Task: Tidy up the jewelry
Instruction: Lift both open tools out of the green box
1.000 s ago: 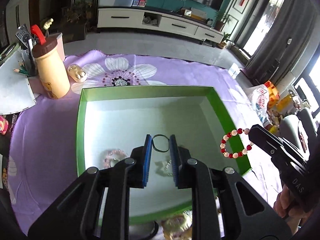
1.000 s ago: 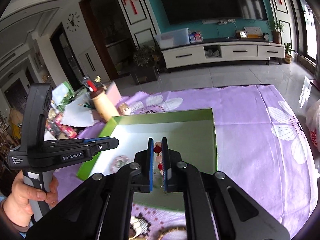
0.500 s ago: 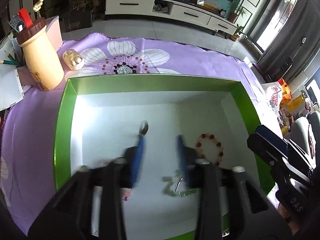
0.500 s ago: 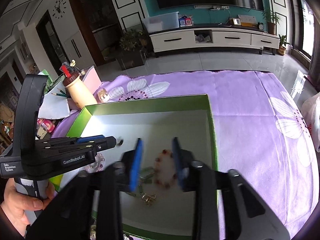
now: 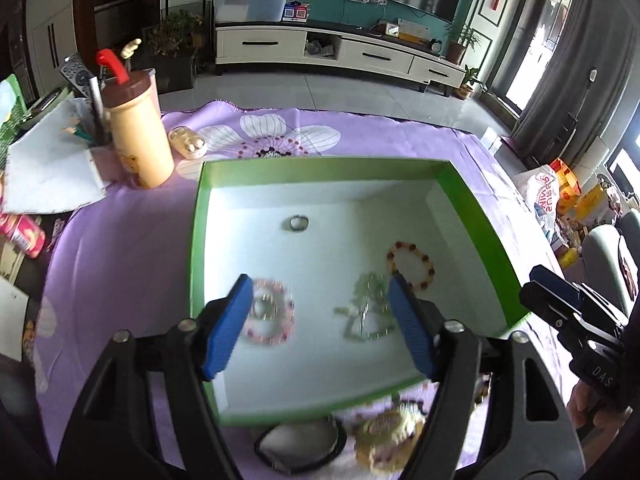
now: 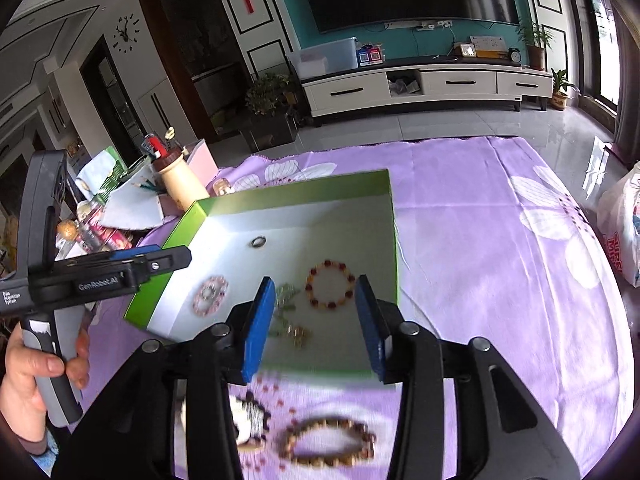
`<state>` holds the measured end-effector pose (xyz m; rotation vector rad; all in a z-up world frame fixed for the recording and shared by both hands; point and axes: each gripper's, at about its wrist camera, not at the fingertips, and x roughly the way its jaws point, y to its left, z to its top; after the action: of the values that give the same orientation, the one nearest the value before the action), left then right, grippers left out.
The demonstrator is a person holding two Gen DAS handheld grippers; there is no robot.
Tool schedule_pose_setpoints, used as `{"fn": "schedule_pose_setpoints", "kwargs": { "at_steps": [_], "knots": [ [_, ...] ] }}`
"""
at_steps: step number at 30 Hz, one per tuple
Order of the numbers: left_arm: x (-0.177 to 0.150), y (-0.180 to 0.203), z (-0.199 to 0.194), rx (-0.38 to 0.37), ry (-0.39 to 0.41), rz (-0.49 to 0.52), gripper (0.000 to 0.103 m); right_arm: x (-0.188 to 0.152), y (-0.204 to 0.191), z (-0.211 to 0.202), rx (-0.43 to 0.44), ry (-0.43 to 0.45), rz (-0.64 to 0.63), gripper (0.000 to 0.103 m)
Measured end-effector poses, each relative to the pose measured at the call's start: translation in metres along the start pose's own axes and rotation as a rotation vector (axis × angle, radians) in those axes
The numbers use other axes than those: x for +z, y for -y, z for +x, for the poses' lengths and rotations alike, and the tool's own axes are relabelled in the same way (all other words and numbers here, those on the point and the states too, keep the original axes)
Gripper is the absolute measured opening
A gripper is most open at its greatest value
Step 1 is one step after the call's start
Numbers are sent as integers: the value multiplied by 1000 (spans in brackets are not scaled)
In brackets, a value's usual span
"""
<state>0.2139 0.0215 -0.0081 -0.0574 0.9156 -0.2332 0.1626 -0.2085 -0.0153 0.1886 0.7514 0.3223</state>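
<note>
A green box with a white floor sits on the purple cloth. Inside lie a dark ring, a red and white bead bracelet, a pink bead bracelet and a pale green chain. My left gripper is open and empty above the box's near half. My right gripper is open and empty above the near right part of the box, close to the red bracelet. The ring lies further in.
On the cloth in front of the box lie a brown bead bracelet, a black hair tie and a blurred flower-shaped piece. A beige cup, an earbud case and papers stand at the left.
Both grippers have opened and pulled back. The left let go of the dark ring and the right let go of the red and white bracelet; both now lie in the box.
</note>
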Motion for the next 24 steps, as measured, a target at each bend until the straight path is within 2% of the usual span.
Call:
{"fn": "schedule_pose_setpoints", "kwargs": {
  "at_steps": [7, 18, 24],
  "knots": [
    [-43, -4, -29, -3, 4, 13, 82, -31, -3, -30, -52, -14, -40, 58],
    [-115, -32, -57, -23, -30, -34, 82, -87, 2, -69, -67, -56, -10, 59],
    [-150, -38, -58, -29, -67, -54, 82, -128, 2, -73, -108, -133, -25, 59]
  ]
}}
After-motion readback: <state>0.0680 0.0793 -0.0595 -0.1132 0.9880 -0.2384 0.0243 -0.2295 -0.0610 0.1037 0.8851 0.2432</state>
